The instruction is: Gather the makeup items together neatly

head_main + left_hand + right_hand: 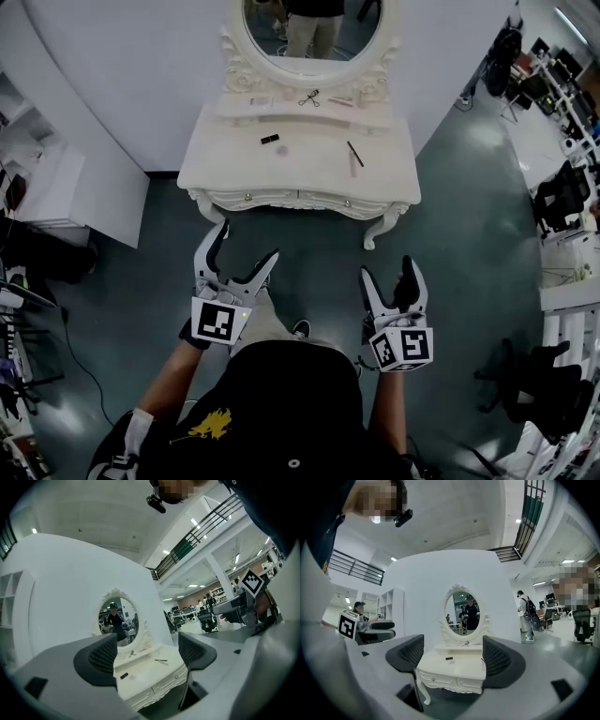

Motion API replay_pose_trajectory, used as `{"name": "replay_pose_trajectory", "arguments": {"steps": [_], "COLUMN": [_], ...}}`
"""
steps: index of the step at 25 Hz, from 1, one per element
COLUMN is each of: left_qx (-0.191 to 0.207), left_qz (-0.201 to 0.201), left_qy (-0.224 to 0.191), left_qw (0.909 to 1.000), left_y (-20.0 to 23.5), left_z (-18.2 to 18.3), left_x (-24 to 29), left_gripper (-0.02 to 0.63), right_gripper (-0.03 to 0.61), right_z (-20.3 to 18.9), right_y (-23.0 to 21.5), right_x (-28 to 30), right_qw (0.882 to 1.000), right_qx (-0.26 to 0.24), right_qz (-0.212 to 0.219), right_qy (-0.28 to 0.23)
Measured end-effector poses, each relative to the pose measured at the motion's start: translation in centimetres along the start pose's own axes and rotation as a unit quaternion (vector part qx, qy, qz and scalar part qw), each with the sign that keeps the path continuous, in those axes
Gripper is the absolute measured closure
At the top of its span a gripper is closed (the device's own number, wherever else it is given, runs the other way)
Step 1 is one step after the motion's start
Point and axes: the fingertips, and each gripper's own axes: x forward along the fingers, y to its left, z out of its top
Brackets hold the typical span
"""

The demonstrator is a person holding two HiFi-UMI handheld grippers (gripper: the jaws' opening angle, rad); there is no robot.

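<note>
my left gripper: jaws open, empty | my right gripper: jaws open, empty | counter ahead, untouched | tube, pencil apart on it

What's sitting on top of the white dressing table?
On the dressing table: a small black tube, a pale pink round item and a thin dark pencil. An eyelash curler lies on the raised shelf under the mirror. The drawers are shut, so their contents are hidden.

White dressing table, black makeup tube
</note>
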Motion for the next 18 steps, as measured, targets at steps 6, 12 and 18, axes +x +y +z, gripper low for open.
{"name": "replay_pose_trajectory", "arguments": {"steps": [6,12,18], "left_qx": [-0.011,0.010,0.002], "left_qz": [0.035,0.042,0.053], "left_qy": [-0.009,-0.007,0.019], "left_qw": [0.9993,0.9991,0.9984], "left_y": [0.6,0.0,0.9], "left_z": [0.8,1.0,-0.7], "left_x": [0.3,0.9,2.2], "left_gripper": [0.224,0.224,0.224], "right_gripper": [0.183,0.190,0.201], "right_z": [-0.1,-0.9,-2.0], "right_y": [-0.9,-2.0,-2.8], "right_x": [0.0,0.1,2.5], "right_qw": [1.000,1.000,1.000], "right_qx": [-0.006,0.002,0.007], "right_qz": [0.004,0.010,0.017], "right_qy": [0.002,0.005,0.023]}}
